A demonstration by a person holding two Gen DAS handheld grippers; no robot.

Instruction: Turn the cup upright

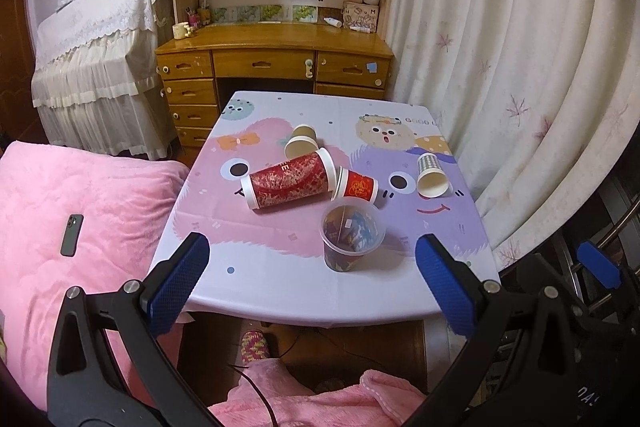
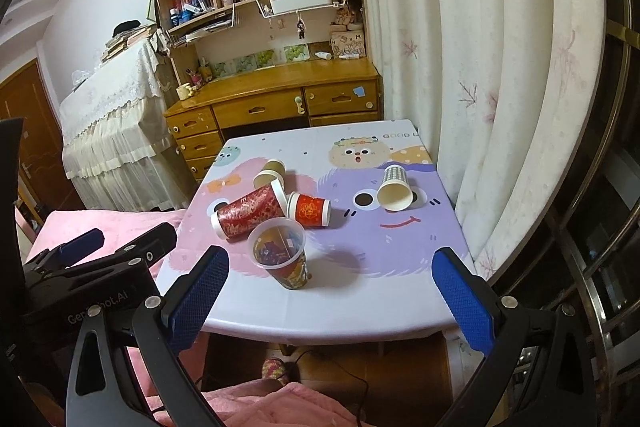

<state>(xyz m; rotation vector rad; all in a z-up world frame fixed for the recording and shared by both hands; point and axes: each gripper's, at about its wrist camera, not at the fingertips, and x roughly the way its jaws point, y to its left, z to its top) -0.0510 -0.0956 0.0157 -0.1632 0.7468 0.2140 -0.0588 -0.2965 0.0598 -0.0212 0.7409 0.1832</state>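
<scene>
Several cups sit on the cartoon-print table (image 1: 280, 279) (image 2: 360, 311). A clear plastic cup (image 1: 352, 237) (image 2: 282, 253) stands upright near the front. A large red patterned cup (image 1: 290, 181) (image 2: 248, 213) lies on its side. A small red cup (image 1: 358, 185) (image 2: 310, 209) lies beside it. A brown paper cup (image 1: 302, 143) (image 2: 270, 174) and a checkered white cup (image 1: 431, 175) (image 2: 394, 189) lie tipped behind. My left gripper (image 1: 312, 279) is open and empty over the table's front edge. My right gripper (image 2: 330, 301) is open and empty, also at the front edge.
A pink bed (image 1: 80, 195) with a black phone (image 1: 72, 235) lies to the left. A wooden desk (image 1: 276, 55) with bookshelves stands behind the table. Curtains (image 1: 500, 67) hang at the right. My pink-clad lap and a knitted slipper (image 1: 254, 345) are below the table edge.
</scene>
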